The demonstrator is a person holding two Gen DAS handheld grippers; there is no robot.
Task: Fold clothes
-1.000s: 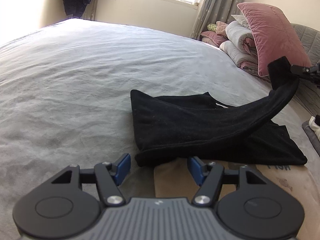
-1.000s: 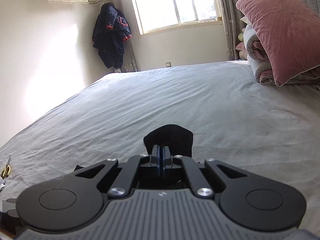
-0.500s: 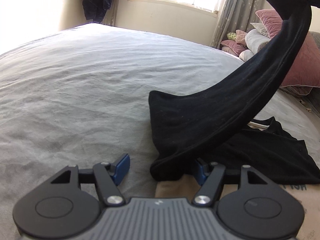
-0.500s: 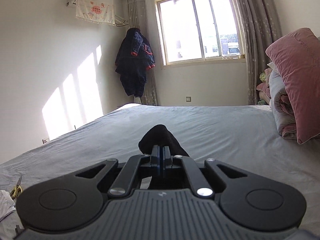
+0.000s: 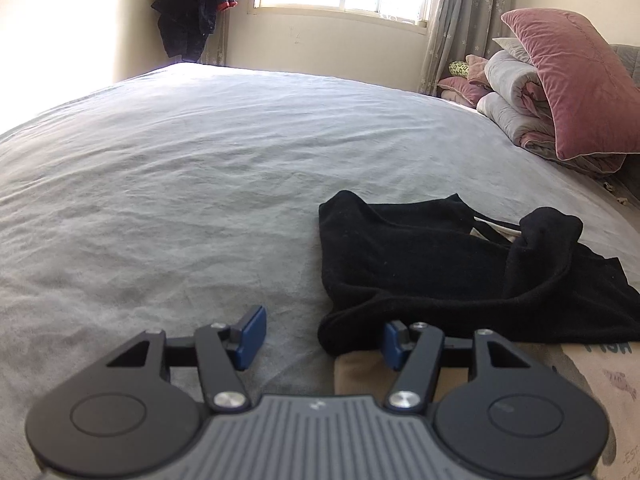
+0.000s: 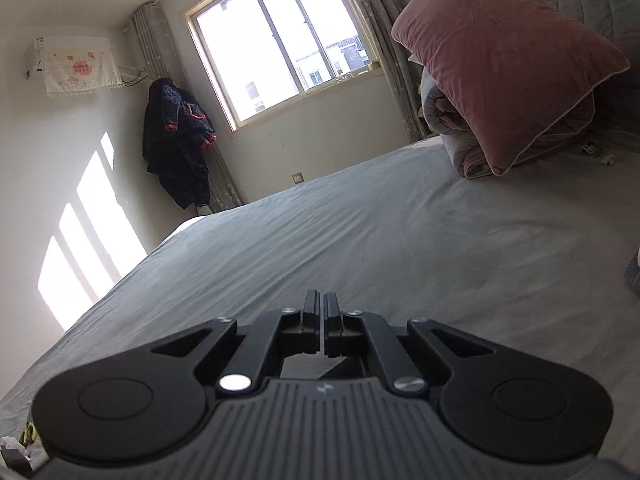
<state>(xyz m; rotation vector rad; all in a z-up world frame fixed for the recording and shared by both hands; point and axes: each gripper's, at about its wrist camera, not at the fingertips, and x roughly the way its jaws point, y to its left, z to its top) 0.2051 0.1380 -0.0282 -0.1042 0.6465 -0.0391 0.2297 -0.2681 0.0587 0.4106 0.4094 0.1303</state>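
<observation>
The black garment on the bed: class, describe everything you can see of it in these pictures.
The black garment is soft, matte, knit-looking cloth lying mostly flat on the grey bedsheet. One part is folded over and stands up in a rumpled hump at its right side. A pale label strip shows near the neck opening. Its near edge rolls over a tan printed cloth, beside the open left gripper, whose right pad sits against it. Nothing grips it.

There was one black garment (image 5: 440,276) on one grey bed (image 5: 200,184), one pink pillow (image 6: 500,68), one window (image 6: 280,40), one hanging dark jacket (image 6: 176,144), and two grippers.
</observation>
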